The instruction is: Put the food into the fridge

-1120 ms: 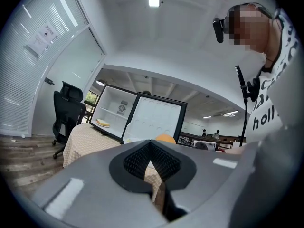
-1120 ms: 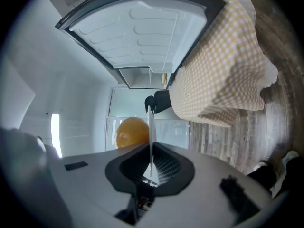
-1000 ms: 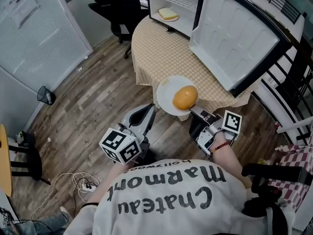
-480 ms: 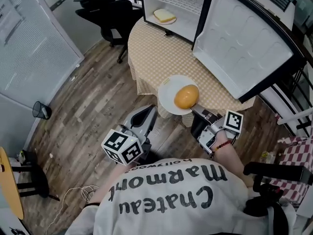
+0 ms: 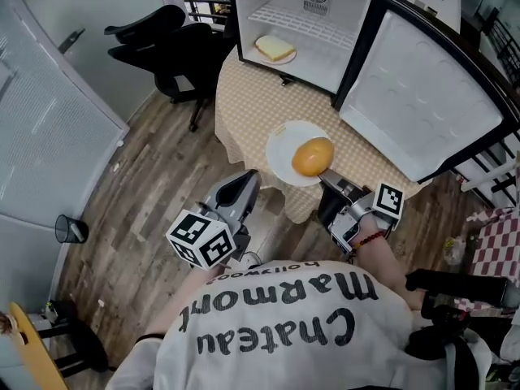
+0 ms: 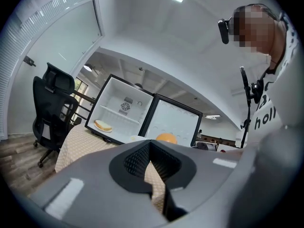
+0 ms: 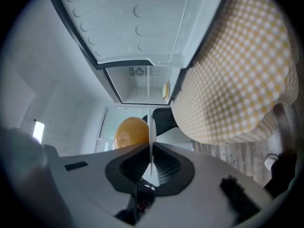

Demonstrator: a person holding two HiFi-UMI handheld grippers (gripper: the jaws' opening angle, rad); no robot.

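Observation:
An orange round bun [image 5: 312, 156] lies on a white plate [image 5: 286, 149], held just above the near edge of the checkered table [image 5: 252, 96]. My right gripper [image 5: 329, 181] is shut on the plate's near rim. In the right gripper view the plate [image 7: 152, 127] runs edge-on between the jaws, with the bun [image 7: 132, 132] to its left. The small fridge [image 5: 325, 23] stands open on the table. A slice of bread on a plate [image 5: 275, 49] lies inside it. My left gripper [image 5: 242, 189] hangs shut and empty, left of the plate and below the table edge.
The fridge door [image 5: 426, 96] swings wide to the right over the table. A black office chair [image 5: 162, 43] stands at the table's left. Wooden floor [image 5: 146, 201] lies below. A red checked cloth [image 5: 497, 250] is at the right edge.
The view has shifted toward the fridge, whose inside now shows more fully. The plate with the bun stays in my right gripper. My left gripper keeps its place beside it.

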